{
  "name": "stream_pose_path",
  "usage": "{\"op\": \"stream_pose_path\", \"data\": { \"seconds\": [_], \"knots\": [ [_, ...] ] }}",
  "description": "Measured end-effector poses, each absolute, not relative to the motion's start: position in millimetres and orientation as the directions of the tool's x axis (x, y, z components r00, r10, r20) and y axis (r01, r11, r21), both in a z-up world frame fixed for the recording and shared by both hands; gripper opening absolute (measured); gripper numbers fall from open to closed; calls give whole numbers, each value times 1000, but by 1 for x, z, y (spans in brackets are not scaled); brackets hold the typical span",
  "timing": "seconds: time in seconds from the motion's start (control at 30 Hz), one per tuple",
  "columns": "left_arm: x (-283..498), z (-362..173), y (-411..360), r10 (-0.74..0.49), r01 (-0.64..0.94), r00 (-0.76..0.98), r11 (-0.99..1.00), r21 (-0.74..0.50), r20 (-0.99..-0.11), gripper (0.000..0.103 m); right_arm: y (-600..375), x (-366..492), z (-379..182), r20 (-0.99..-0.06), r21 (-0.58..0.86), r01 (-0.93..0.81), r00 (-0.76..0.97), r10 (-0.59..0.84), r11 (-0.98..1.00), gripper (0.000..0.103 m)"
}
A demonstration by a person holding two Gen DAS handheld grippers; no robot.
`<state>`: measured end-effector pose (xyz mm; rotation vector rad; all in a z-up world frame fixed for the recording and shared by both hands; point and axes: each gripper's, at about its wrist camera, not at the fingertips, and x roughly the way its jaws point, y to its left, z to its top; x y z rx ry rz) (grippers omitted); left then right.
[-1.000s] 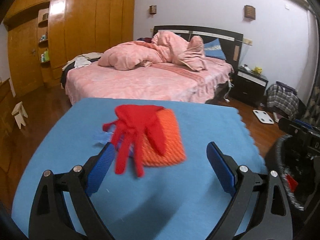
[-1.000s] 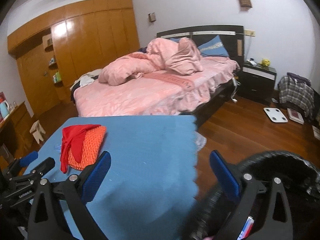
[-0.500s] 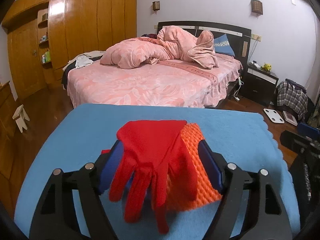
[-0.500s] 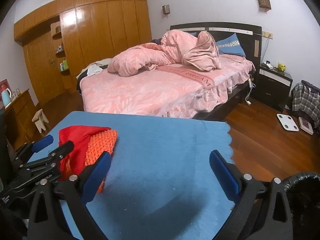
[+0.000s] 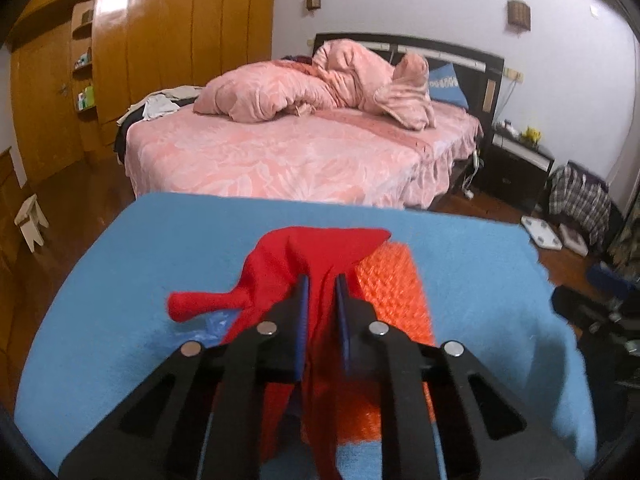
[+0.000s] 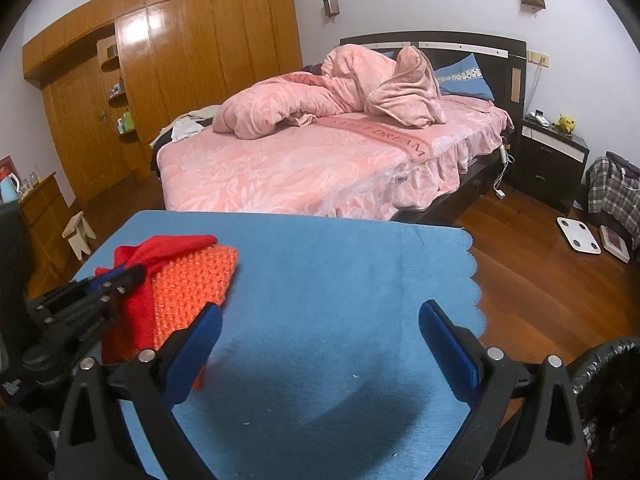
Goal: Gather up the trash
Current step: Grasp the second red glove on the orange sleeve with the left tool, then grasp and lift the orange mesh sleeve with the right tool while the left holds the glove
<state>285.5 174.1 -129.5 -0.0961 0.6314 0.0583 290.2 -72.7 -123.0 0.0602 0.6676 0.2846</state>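
Two hand-held grippers work over a table [image 6: 340, 280] w/ a blue cloth cover. At far left, wooden wardrobe [image 5: 160, 40] along the wall, small white stool [image 5: 30, 220] on the floor below it. Next, the left hand-held gripper [image 5: 320, 284]: its jaws have just been closing and now clamp a fold of the red glove [image 5: 312, 252], blue pads pressing the fabric from both sides. One glove finger sticks out to the left, resting on the cloth; more red fabric trails back under the gripper. Glove lies partly on top of an orange knitted piece [image 5: 396, 288], which sits flat on the table just right of the jaws. Bit of pale blue plastic [image 5: 208, 324] peeks from under the glove, too blurred to ID.

Behind the table, bed [image 6: 320, 168] w/ pink cover and bunched pink quilt. Right hand-held gripper [image 6: 320, 328] hangs over bare blue cloth, jaws wide apart, nothing between them; its left pad sits near the orange piece's front corner. Far right bottom, rim of a black trash bag [image 6: 600, 360] beside the table edge. Nightstand [image 6: 556, 156] and white scale [image 6: 578, 234] farther back on the wood floor.
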Motion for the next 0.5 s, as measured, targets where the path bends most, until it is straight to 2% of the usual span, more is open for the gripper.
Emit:
{"op": "stream_pose_path", "data": {
  "seconds": [0.07,0.27,0.5],
  "knots": [
    [280,-121,176,25,-86,820,993,-82,-571,6,-71,290,-122,-600,147,-243,749,282,959,97],
    [260,-95,183,-1,-72,856,990,-122,-516,6,-61,288,-120,-594,150,-263,746,300,953,97],
    [235,-87,194,29,-111,862,985,-132,-506,6,-46,281,-119,-592,148,-297,737,325,943,97]
  ]
}}
